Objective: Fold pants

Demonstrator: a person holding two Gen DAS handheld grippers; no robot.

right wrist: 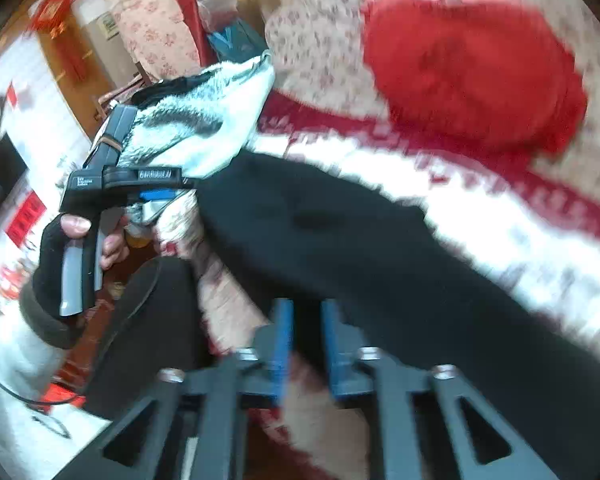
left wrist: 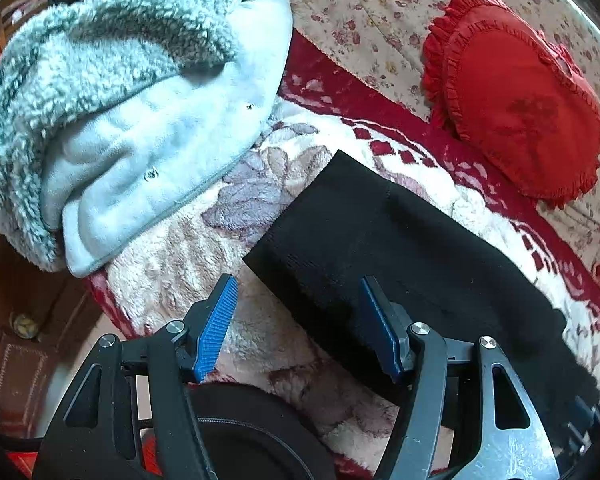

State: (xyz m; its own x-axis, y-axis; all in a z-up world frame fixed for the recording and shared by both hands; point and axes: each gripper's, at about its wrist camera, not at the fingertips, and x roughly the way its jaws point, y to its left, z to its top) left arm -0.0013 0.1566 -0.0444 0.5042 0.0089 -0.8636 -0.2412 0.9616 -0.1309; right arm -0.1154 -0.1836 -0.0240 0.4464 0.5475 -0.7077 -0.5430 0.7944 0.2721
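Where the plush cream blanket with mauve flowers and a red checked border [left wrist: 260, 208] covers the seat, one pair of folded black knit pants [left wrist: 384, 248] lies as a flat band running from the frame's centre to its lower right. One pale grey fleece garment with a shaggy lining [left wrist: 132, 92] is heaped at upper left, and one red frilled heart-shaped cushion [left wrist: 516, 100] rests at upper right on the floral cover. The left gripper [left wrist: 300, 320] stands spread wide, its ribbed blue pads [left wrist: 216, 332] empty, one over the blanket and one over the pants' edge. In the blurred right view, the right gripper [right wrist: 306, 340] sits parted, with dark cloth between its blue pads; whether they press it I cannot tell. A gloved hand [right wrist: 66, 256] grips the other tool's handle at left.
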